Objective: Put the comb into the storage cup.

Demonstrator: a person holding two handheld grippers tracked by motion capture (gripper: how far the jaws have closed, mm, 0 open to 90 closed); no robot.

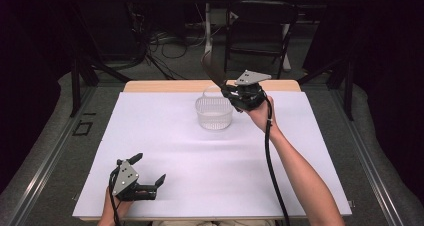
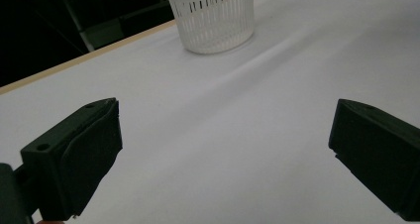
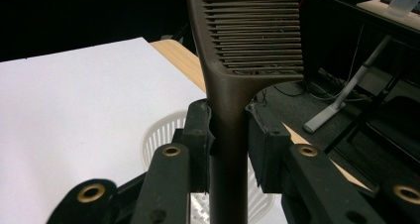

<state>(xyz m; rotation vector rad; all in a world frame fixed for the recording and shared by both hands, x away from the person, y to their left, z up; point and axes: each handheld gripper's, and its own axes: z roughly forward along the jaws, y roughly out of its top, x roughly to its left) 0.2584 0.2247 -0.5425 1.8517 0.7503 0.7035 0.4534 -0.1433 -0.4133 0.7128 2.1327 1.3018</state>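
**High view: comb held over basket, left gripper idle**

High view, item 1: right gripper (image 1: 231,92), at the far side of the table (image 1: 300,151), just beside the right rim of a white slotted basket (image 1: 214,113). Jaws clamped on the handle of a dark brown comb (image 1: 214,66). The comb rises up and to the left from the jaws, its toothed part above the basket's far rim and clear of it. A grey three-cornered plate sits on top of the gripper; a black cable trails down along the forearm.

Right gripper view: comb (image 3: 247,50) stands upright between the two black jaws, handle pinched on both sides, teeth in fine horizontal rows above. Basket (image 3: 163,135) lies below and behind the jaws, partly hidden.

Item 2: left gripper (image 1: 150,171), near the front left edge of the table, well apart from basket and comb. Jaws spread wide, nothing between them.

Left gripper view: both jaws apart over bare white table surface (image 2: 223,135); basket (image 2: 213,16) stands upright farther off, near the table's wooden edge.
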